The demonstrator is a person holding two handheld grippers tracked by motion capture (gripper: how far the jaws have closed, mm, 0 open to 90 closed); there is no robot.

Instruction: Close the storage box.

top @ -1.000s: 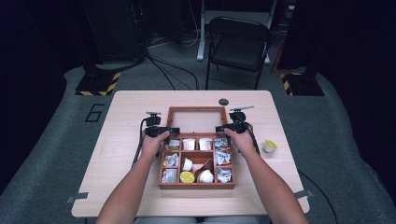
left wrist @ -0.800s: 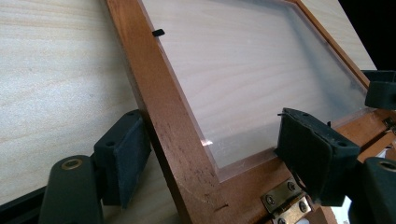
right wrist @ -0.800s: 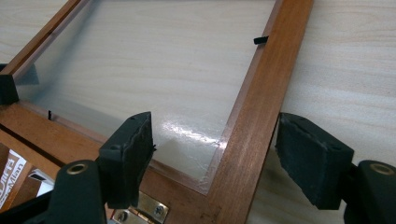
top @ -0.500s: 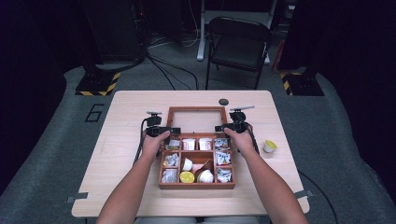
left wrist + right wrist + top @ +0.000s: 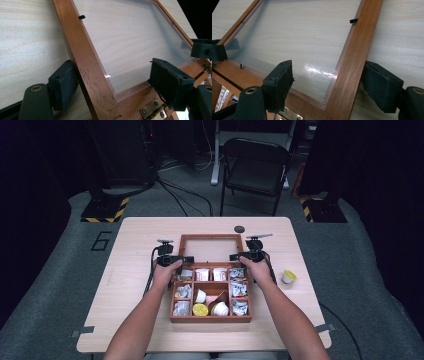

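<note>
Straddling the left rail of the lid (image 5: 82,62), the left gripper (image 5: 112,82) has its jaws spread wide: one pad sits against the outer edge of the wooden frame on the table side, the other stands over the clear pane near the hinge (image 5: 152,111), with a gap between that pad and the frame, so nothing is clamped. Across the pane the right gripper (image 5: 329,86) mirrors it, its jaws also wide apart on either side of the right rail of the lid, one pad over the pane and the other just off the outer edge of the wood; I cannot tell whether either pad touches. Each gripper view shows the tip of the other gripper at the far side of the pane. From the high view the lid (image 5: 210,248) lies open and nearly flat on the table (image 5: 130,240), hinged to the back of the wooden box (image 5: 210,318), whose compartments hold white cups, small packets and a yellow-topped cup. Both hands rest at the back corners of the box, the left gripper (image 5: 170,260) and right gripper (image 5: 248,255) at the hinge line. A lone yellow-topped cup (image 5: 288,276) sits on the table right of the box, and a small dark disc (image 5: 239,229) lies beyond the lid
</note>
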